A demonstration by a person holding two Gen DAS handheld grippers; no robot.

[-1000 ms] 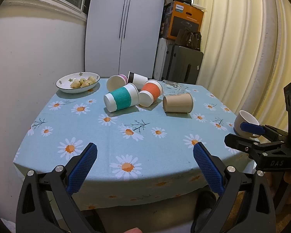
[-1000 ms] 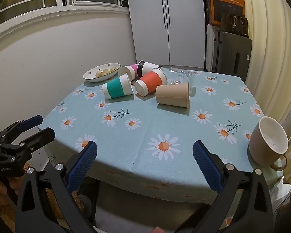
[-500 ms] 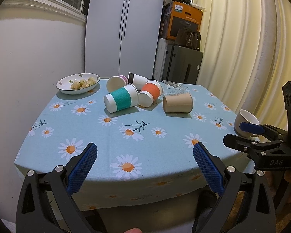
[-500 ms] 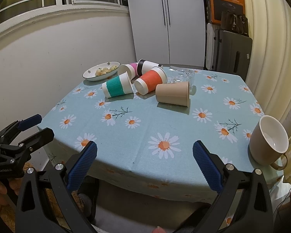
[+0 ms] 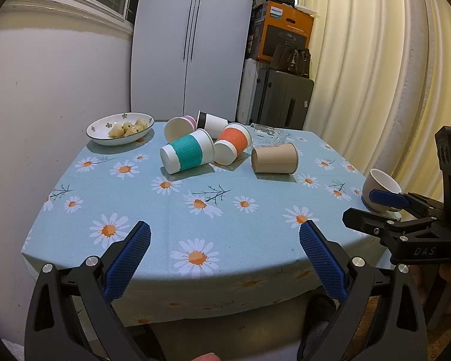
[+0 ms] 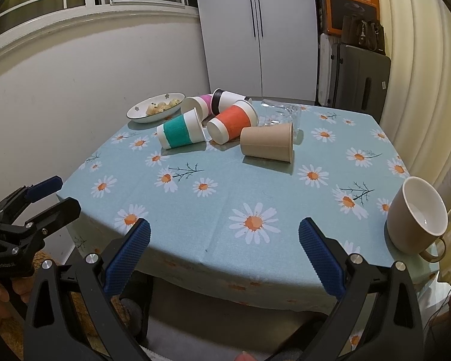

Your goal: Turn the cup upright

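Several paper cups lie on their sides at the far middle of the table: a teal cup (image 5: 187,155) (image 6: 181,132), an orange cup (image 5: 233,143) (image 6: 232,121), a tan cup (image 5: 274,158) (image 6: 267,146), a pink cup (image 5: 179,127) and a black-banded cup (image 5: 211,124). A clear glass (image 6: 282,111) lies behind them. A beige mug (image 6: 415,220) (image 5: 379,188) stands upright at the right edge. My left gripper (image 5: 225,258) is open and empty at the front edge. My right gripper (image 6: 224,257) is open and empty at the front edge.
A bowl of snacks (image 5: 120,128) (image 6: 156,110) stands at the far left corner. The daisy tablecloth (image 5: 195,210) covers the table. A white wall runs on the left, a fridge (image 5: 192,39) and a suitcase (image 5: 282,102) stand behind, curtains hang on the right.
Both grippers have drifted slightly; the cups look a touch nearer. Nothing on the table has moved.
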